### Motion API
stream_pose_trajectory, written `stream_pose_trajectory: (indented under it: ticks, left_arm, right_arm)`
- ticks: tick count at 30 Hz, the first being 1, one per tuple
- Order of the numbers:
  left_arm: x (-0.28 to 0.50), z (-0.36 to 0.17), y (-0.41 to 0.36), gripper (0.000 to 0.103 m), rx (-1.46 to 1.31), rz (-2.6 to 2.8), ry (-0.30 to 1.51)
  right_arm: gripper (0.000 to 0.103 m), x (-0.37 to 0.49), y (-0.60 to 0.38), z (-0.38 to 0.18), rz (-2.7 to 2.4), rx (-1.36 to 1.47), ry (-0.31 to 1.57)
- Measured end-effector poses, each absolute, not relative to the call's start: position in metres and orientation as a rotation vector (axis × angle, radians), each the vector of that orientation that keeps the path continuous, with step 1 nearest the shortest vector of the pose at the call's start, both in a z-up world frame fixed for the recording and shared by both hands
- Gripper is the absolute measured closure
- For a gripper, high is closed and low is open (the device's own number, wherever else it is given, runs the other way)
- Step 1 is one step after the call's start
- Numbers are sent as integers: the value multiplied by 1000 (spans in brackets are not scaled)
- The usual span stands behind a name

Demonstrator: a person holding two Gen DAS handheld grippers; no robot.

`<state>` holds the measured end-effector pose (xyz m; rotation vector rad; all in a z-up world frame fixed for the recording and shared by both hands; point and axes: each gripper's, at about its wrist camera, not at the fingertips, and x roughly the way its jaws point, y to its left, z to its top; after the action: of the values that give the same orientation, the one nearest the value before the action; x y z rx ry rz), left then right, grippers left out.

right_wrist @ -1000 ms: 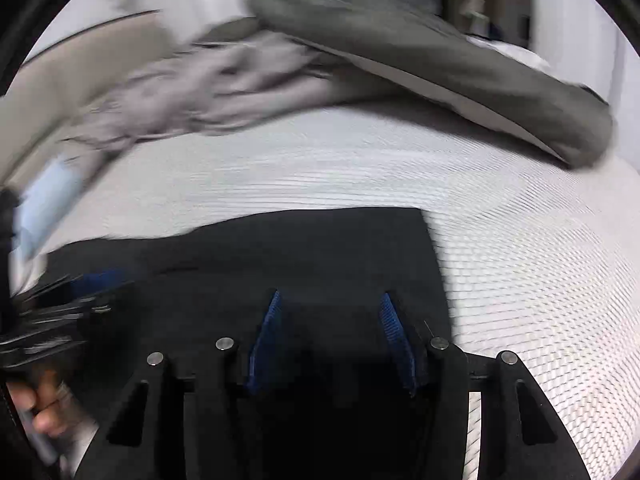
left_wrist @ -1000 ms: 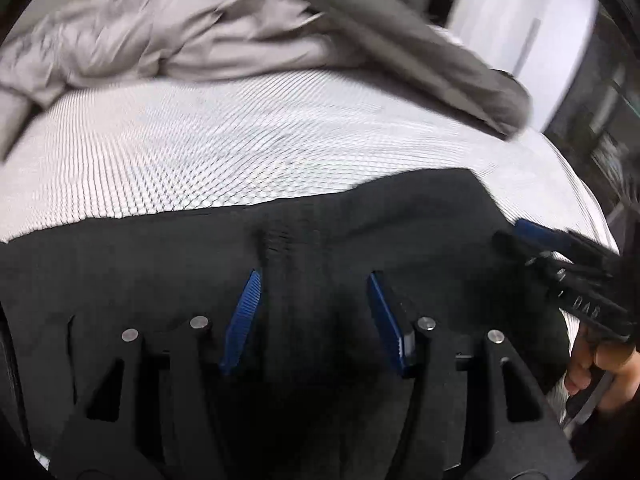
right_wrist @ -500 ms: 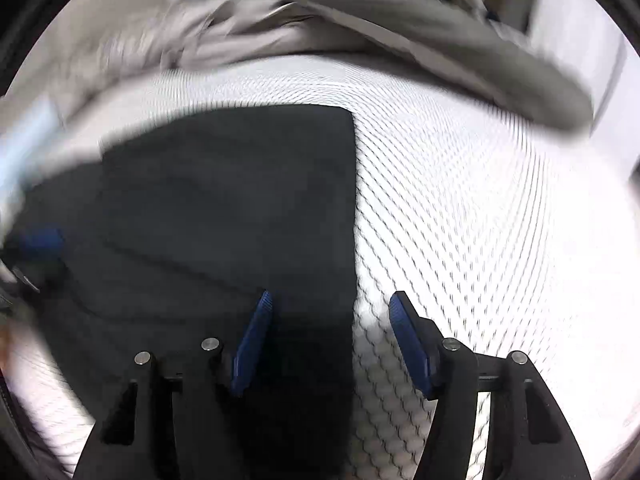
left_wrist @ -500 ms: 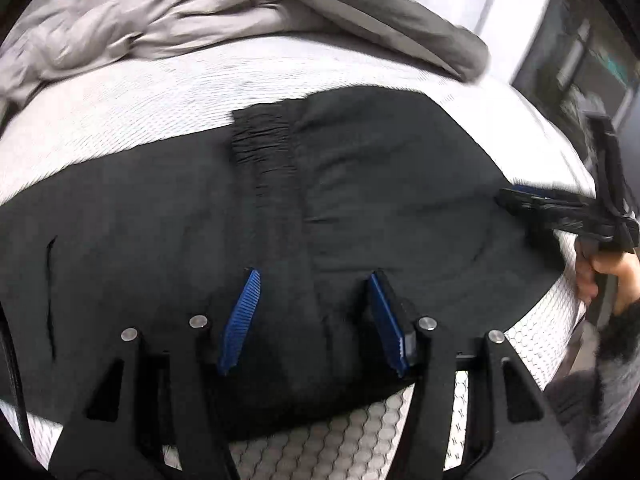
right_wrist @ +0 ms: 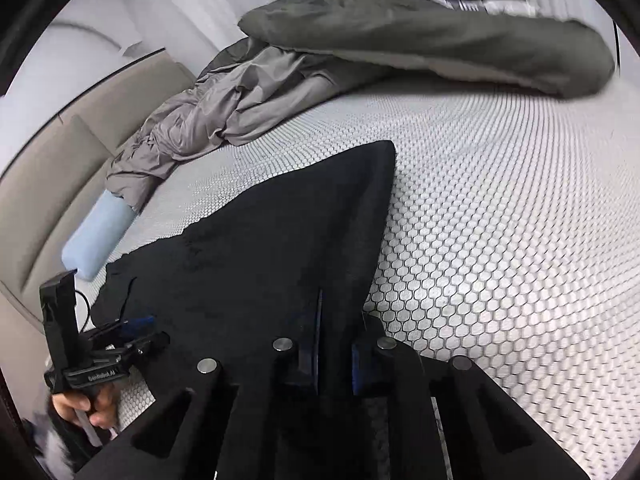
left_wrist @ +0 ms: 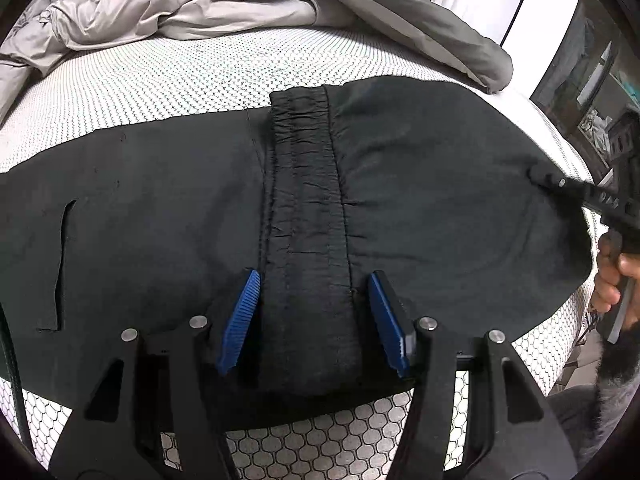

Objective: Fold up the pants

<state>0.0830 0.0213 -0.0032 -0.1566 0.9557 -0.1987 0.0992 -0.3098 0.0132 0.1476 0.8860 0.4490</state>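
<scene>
Black pants (left_wrist: 160, 200) lie spread flat on the white honeycomb mattress (left_wrist: 160, 76). Their gathered waistband (left_wrist: 308, 184) runs straight toward the camera in the left wrist view. My left gripper (left_wrist: 314, 280) is open, with one blue pad on each side of that band near the pants' front edge, not pressing it. My right gripper (right_wrist: 338, 332) is closing on the pants' (right_wrist: 280, 240) right-hand edge, and black cloth sits between its nearly met pads. The left view shows the right gripper (left_wrist: 538, 174) at the far right of the cloth. The left gripper (right_wrist: 140, 328) is low left in the right view.
A rumpled grey duvet (left_wrist: 200, 4) is heaped along the far side of the bed. A light blue pillow (right_wrist: 96, 240) rests against the beige headboard (right_wrist: 48, 168). A hand (left_wrist: 612, 276) grips the right tool beyond the mattress edge, where dark furniture stands.
My right gripper's pads went from wide apart over the pants' edge to nearly together on the cloth. My left gripper drew back toward the near edge, so the waistband now lies between its pads.
</scene>
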Motion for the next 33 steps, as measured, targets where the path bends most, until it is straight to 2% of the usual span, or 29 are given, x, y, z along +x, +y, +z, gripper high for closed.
stream_pose_trajectory:
  ticks: [3, 5, 6, 7, 8, 9, 10, 13, 17, 22, 24, 27, 28, 33]
  left_arm:
    - [89, 1, 24, 46, -151, -227, 969]
    - [82, 15, 39, 46, -192, -230, 938]
    - [75, 22, 50, 45, -221, -214, 913]
    - [67, 28, 63, 40, -254, -190, 890]
    - [58, 32, 76, 30, -288, -157, 870]
    - [45, 35, 94, 26, -336, -102, 844]
    - [31, 36, 115, 21, -396, -34, 810]
    - [-12, 26, 180, 19, -640, 117, 724]
    - [-40, -7, 237, 19, -887, 207, 707]
    - [-10, -20, 258, 19, -913, 233, 697]
    - [11, -22, 264, 30, -894, 269, 703]
    - [29, -34, 278, 76, -934, 348, 711]
    - [32, -35, 281, 95, -937, 355, 717]
    - [36, 9, 260, 102, -782, 372, 598]
  right_arm:
    - [67, 108, -299, -22, 286, -43, 1003]
    - [63, 104, -303, -21, 272, -21, 989]
    - [56, 101, -304, -12, 267, -13, 975]
    - [51, 95, -307, 0, 267, -6, 939]
    - [47, 92, -309, 6, 273, 1, 914]
    - [37, 89, -312, 13, 282, 14, 886]
    - [34, 86, -316, 18, 291, 28, 872]
    - [34, 84, -319, 20, 311, 52, 872]
    - [34, 79, -322, 24, 325, 37, 874]
    - [34, 57, -345, 24, 329, 40, 856]
    - [34, 60, -341, 23, 332, 49, 855]
    - [34, 62, -336, 20, 322, 35, 856]
    - [34, 65, -330, 18, 320, 31, 857]
    - [34, 64, -328, 18, 323, 15, 859]
